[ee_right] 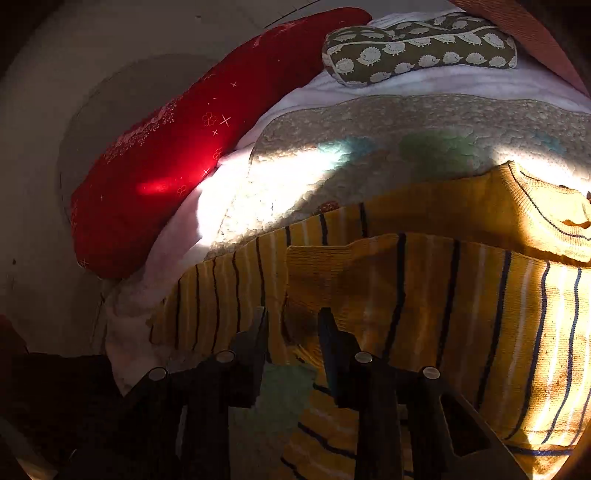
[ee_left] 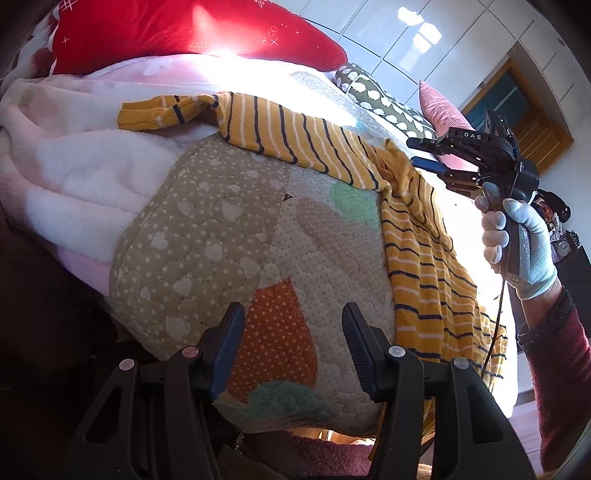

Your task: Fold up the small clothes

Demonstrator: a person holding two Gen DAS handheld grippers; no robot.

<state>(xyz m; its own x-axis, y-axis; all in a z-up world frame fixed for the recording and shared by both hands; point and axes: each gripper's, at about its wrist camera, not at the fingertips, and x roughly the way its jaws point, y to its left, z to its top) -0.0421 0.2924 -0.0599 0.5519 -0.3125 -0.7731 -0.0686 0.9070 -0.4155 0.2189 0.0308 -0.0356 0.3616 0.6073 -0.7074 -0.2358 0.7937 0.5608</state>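
A small yellow sweater (ee_left: 417,254) with dark and white stripes lies spread on a patchwork quilt (ee_left: 207,236). One sleeve (ee_left: 155,112) stretches out to the left. My left gripper (ee_left: 293,332) hovers open over the quilt, left of the sweater's body, with nothing between its fingers. My right gripper (ee_left: 424,152), held in a gloved hand (ee_left: 517,243), stands open just above the sweater's bunched collar area. In the right wrist view the other sleeve's cuff (ee_right: 317,264) lies folded across the sweater (ee_right: 443,302). The right gripper (ee_right: 293,328) is open over it and pinches no fabric.
A red pillow (ee_left: 177,33) and a fluffy pink-white blanket (ee_left: 74,173) lie beyond and left of the quilt. A green hedgehog-print pillow (ee_right: 417,48) and a pink cushion (ee_left: 441,107) sit at the far side. The quilt's near edge (ee_left: 295,421) drops off below my left gripper.
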